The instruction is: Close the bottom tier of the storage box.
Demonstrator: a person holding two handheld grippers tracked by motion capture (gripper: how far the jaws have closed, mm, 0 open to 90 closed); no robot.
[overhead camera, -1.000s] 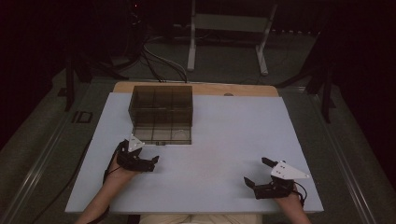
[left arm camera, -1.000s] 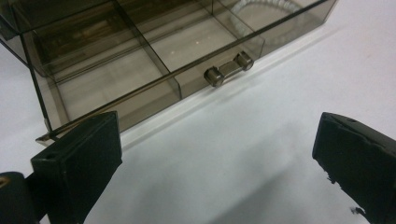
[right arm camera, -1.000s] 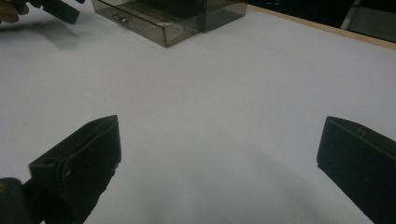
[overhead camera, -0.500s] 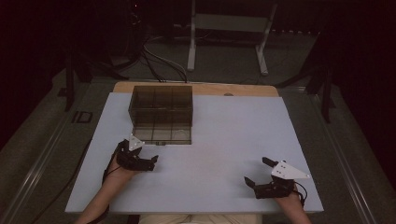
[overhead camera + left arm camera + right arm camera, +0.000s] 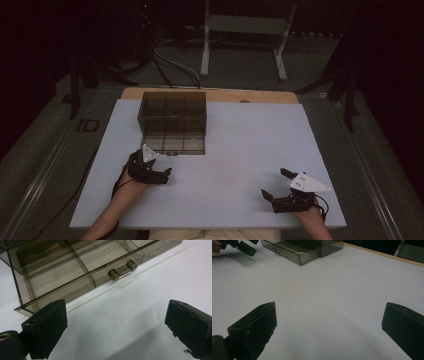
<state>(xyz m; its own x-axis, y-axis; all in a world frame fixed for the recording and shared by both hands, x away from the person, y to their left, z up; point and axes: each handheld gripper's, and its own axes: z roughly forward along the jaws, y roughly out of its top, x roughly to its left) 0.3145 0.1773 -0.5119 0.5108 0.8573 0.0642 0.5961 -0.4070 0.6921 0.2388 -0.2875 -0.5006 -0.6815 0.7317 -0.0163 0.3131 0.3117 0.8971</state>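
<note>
A smoke-tinted clear drawer box (image 5: pixel 173 112) stands on the white table top (image 5: pixel 240 145) at the back left. Its bottom drawer (image 5: pixel 174 144) is pulled out toward me, with a small metal bar handle (image 5: pixel 122 269) on its front. My left gripper (image 5: pixel 164 175) hovers open just in front of the drawer's left part, its jaws (image 5: pixel 116 315) spread wide over bare table with the handle a short way ahead. My right gripper (image 5: pixel 274 184) rests open at the front right, far from the box, with nothing between its jaws (image 5: pixel 329 320).
The box (image 5: pixel 304 250) and the left gripper (image 5: pixel 239 245) show far off in the right gripper view. A wooden strip (image 5: pixel 210 95) edges the table's back. Cables (image 5: pixel 170 65) and a metal stand (image 5: pixel 245 30) lie on the dark floor behind.
</note>
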